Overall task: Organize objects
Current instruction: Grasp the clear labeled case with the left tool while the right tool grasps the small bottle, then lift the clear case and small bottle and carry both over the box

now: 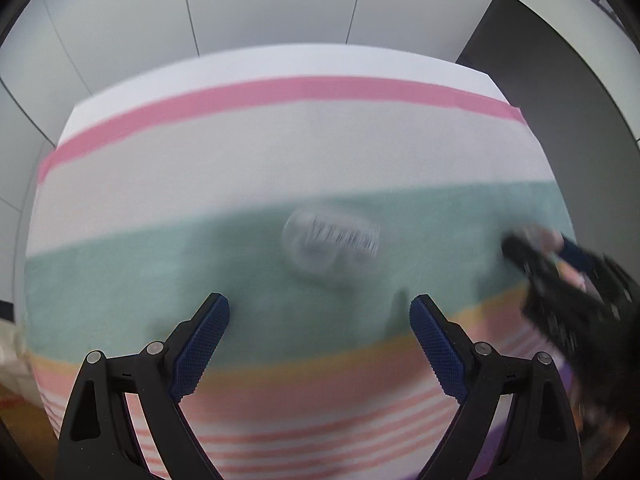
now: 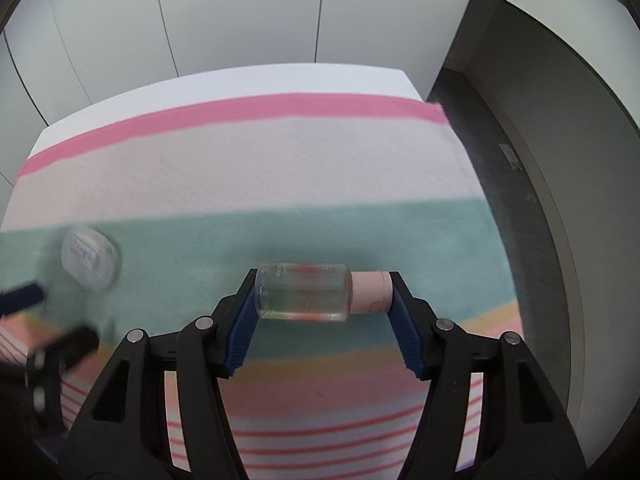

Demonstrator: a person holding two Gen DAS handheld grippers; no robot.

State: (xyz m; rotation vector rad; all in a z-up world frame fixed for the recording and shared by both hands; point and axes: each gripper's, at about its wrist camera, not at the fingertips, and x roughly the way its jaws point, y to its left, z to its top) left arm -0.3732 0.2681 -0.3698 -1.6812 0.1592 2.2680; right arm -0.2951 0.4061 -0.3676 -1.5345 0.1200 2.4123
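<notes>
My right gripper [image 2: 322, 294] is shut on a clear bottle [image 2: 304, 292] with a pale pink cap [image 2: 370, 293], held sideways end to end above the green stripe of the striped cloth [image 2: 280, 160]. A small clear round jar [image 1: 320, 240] with a barcode label lies on the green stripe, blurred; it also shows in the right wrist view [image 2: 91, 258]. My left gripper [image 1: 320, 308] is open and empty, just short of the jar. The right gripper shows blurred at the right edge of the left wrist view [image 1: 560, 272].
The striped cloth covers a table [image 2: 240, 76] that ends at white wall panels [image 1: 280, 0] behind. Dark grey floor [image 2: 520, 200] runs past the table's right edge. The left gripper's blurred body [image 2: 52, 352] sits at the lower left of the right wrist view.
</notes>
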